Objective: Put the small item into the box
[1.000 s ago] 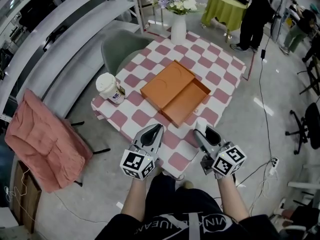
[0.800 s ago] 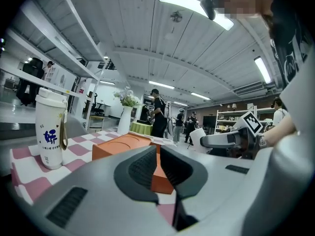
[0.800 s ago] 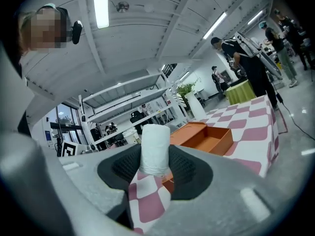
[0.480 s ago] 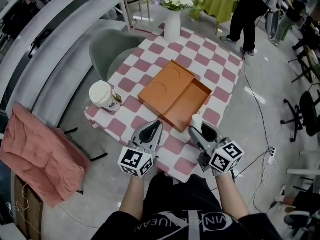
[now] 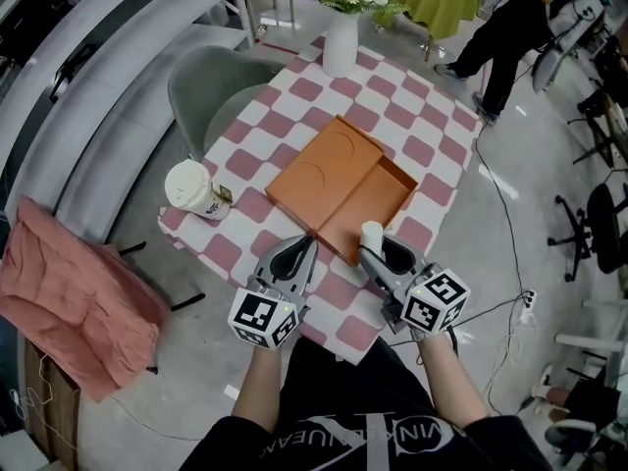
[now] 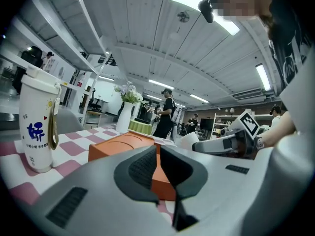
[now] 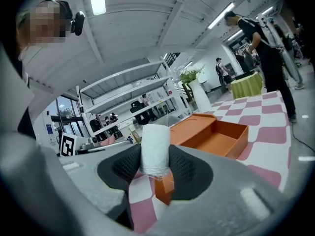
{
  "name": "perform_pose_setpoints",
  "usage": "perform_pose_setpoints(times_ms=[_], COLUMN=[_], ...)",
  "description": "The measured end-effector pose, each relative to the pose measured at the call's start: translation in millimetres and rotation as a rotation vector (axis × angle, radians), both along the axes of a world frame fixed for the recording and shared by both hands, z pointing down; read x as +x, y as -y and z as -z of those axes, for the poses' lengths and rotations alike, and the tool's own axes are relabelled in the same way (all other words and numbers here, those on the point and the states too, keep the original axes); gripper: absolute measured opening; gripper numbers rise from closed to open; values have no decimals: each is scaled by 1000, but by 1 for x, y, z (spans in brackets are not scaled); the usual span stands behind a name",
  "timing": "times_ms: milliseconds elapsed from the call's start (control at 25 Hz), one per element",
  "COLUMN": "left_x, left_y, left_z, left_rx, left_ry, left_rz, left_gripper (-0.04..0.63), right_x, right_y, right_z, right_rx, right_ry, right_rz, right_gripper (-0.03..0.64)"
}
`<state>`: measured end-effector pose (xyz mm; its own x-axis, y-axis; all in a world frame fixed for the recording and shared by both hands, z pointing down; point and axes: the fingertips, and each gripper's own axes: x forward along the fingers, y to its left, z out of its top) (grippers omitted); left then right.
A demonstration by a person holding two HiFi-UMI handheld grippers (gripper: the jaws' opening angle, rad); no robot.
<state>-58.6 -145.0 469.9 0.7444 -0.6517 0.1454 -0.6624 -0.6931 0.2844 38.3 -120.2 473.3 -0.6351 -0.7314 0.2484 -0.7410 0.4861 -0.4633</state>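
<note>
An open orange box (image 5: pixel 371 207) lies on the pink-and-white checked table (image 5: pixel 422 155), its lid (image 5: pixel 321 162) joined on the left. My right gripper (image 5: pixel 378 247) is shut on a small white roll (image 5: pixel 372 234), held upright just over the box's near corner. In the right gripper view the white roll (image 7: pixel 155 150) stands between the pads, with the orange box (image 7: pixel 216 137) beyond it. My left gripper (image 5: pixel 297 256) hovers at the table's near edge, left of the box, its jaws together and holding nothing. The left gripper view shows the orange box (image 6: pixel 118 146) straight ahead.
A white lidded cup (image 5: pixel 192 189) stands at the table's left edge. A white vase with flowers (image 5: pixel 340 39) is at the far corner. A grey chair (image 5: pixel 211 84) sits left of the table, a pink cloth (image 5: pixel 69 297) lower left. A person (image 5: pixel 515 23) stands at the back.
Both grippers have moved forward toward the box. The right one has carried the white roll from the table's near edge up to the box's near corner.
</note>
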Motion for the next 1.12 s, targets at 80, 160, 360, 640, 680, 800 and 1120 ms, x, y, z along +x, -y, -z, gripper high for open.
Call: perform_pose_setpoints(times_ms=[80,160,360,640,680,800,1120], left_x=[0,0,1,3,4,5,-3], left_y=[3,6,16,20,21,22,31], left_z=[0,-1,-5,-12,-13,-17,-13], left_rx=[-7,-7,-14,-1,-6,-16,-9], left_ry=[0,2,-3,58,54,41,36], left_rz=[17,30,71,115,118,129,179], left_gripper=[24,24,25,24,24,24,24], right_x=[-2,-4,-8,-13,-13,-15,-21], right_y=[5,12,26,38,40,42,42], right_z=[-4,-8,-20,-44,-48,-60,-83], right_rx=[-13,-19,-37,-97,-109,-164,-261], right_ry=[-34,-74,-152,-338,-362,-448,-666], right_rz=[40,80,166,290,304,358,503], right_gripper=[179,178,178,178,179,179,179])
